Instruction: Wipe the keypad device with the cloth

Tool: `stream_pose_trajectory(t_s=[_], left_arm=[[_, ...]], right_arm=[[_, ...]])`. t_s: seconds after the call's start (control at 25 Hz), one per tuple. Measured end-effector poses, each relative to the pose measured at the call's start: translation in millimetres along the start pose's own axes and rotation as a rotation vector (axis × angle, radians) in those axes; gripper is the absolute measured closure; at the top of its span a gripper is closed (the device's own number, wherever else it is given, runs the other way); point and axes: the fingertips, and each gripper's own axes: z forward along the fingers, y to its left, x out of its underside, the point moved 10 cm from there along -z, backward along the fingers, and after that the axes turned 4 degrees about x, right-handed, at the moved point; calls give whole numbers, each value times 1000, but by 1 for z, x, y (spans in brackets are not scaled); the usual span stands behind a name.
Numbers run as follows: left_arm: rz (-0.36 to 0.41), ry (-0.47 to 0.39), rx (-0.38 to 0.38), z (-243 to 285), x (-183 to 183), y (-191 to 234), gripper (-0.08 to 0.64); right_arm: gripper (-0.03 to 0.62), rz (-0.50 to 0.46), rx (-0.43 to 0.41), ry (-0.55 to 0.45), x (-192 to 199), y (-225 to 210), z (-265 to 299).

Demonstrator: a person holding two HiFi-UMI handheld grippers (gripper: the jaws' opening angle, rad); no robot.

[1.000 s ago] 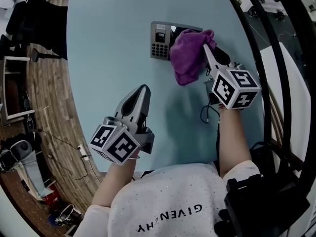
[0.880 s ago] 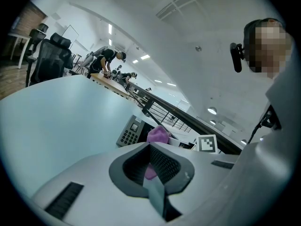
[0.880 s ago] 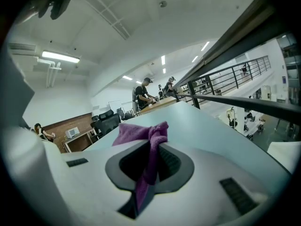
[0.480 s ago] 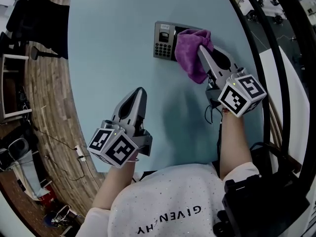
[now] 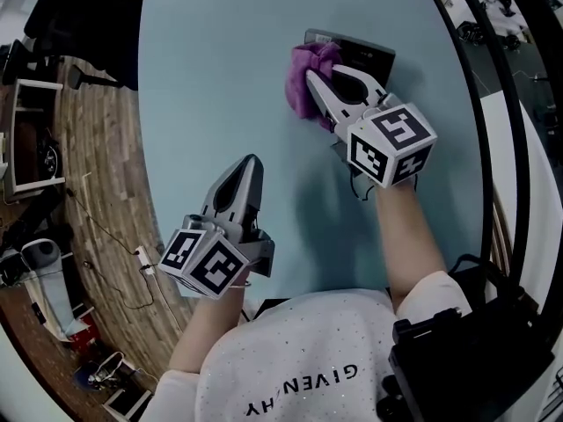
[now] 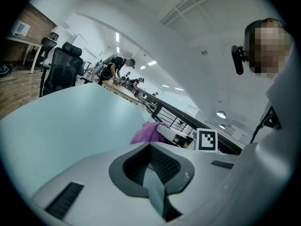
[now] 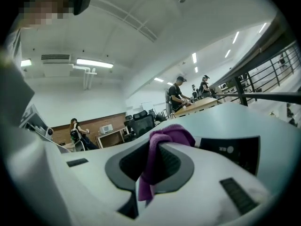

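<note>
At keypad device point(image 5: 362, 54), right claw point(image 5: 310, 76) clamped on cloth point(image 5: 297, 88).

looks like an open-plan office-cum-lab: black swivel chairs point(image 6: 61, 72), people point(image 7: 178, 95) bent over a long worktop point(image 7: 200, 105) (far end), strip lights point(image 7: 94, 63) overhead, cables point(image 5: 106, 244) on the wood floor point(image 5: 92, 148).

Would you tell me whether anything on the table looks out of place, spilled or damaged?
Nothing stands out. The right tool holds the purple cloth bunched over one end of the keypad device, which lies flat on the table. No spill or damage is visible.
</note>
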Motion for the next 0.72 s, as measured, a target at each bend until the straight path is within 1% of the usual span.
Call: stream_pose_trajectory(t_s=[0.08, 0.2, 0.28, 0.44, 0.72], left_arm=[[-4, -6, -2, -4, -5, -1, 555], [-15, -8, -3, -8, -5, 9, 555], [-30, -6, -2, -7, -1, 17, 555], [-43, -7, 10, -5, 6, 15, 555], [-59, -4, 23, -18, -5, 19, 555]], right_arm=[[566, -11, 43, 50, 0, -1, 8], [566, -34, 167, 134, 9, -8, 18], [566, -40, 225, 157, 16, -13, 22], [568, -36, 283, 147, 20, -19, 12], [568, -22, 365, 118, 13, -9, 2]])
